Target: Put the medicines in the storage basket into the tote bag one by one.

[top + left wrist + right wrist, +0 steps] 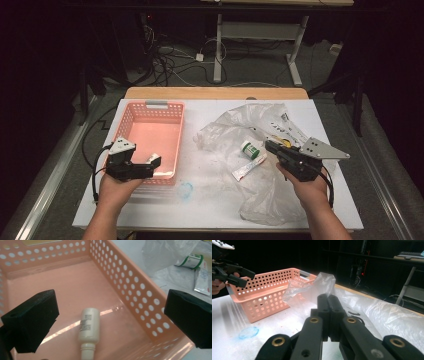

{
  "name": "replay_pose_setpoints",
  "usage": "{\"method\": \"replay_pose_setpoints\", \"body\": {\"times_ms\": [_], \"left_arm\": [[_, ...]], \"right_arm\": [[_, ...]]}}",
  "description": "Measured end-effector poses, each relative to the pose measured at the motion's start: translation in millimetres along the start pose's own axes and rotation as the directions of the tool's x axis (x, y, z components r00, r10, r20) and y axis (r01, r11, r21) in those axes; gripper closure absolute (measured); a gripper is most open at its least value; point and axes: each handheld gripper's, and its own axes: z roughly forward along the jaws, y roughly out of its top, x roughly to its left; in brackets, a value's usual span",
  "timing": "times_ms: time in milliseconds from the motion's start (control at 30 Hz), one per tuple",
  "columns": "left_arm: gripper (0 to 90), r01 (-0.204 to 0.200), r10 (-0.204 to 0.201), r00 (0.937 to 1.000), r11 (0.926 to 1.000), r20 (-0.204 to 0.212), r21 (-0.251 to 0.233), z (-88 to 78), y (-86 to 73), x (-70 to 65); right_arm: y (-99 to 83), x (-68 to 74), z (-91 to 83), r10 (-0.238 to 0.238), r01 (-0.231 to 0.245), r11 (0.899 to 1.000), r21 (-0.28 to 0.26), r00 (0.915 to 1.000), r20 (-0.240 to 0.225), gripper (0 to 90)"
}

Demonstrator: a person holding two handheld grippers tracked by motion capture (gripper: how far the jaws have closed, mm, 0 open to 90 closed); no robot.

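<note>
The left tool [150, 162] hangs wide open, empty, above a small cream plastic bottle [88, 327] lying in the pink perforated plastic basket [140, 287]; the right tool [328, 302] is closed, empty.

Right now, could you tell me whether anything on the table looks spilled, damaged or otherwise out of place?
Only one thing stands out: a pale blue smudge stains the white table just in front of the pink basket, like a dried spill. The crumpled plastic bag sprawls loosely, with a tube and a green-capped jar lying on it.
</note>
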Motion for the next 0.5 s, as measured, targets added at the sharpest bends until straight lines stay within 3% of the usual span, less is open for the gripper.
{"method": "replay_pose_setpoints", "body": {"times_ms": [200, 367, 500], "left_arm": [[0.0, 0.018, -0.018, 0.9995, 0.9998, -0.025, 0.010, -3.1, -2.8, 11.8], [1.2, 0.017, -0.016, 0.9996, 0.9993, -0.025, 0.033, -0.8, -1.1, 13.5], [1.5, 0.038, -0.036, 0.9990, 0.9968, -0.025, 0.071, 5.9, 6.0, 14.5]], "right_arm": [[-0.6, 0.0, 0.8, 0.001, -0.001, 1.000, 0.005, 1.0000, 0.003, 90.0], [-0.8, -0.2, 0.8, 0.000, 0.000, 1.000, 0.005, 1.0000, 0.003, 90.0], [-0.1, -0.5, 0.3, -0.003, 0.003, 1.000, -0.003, 1.0000, -0.002, 90.0]]}}
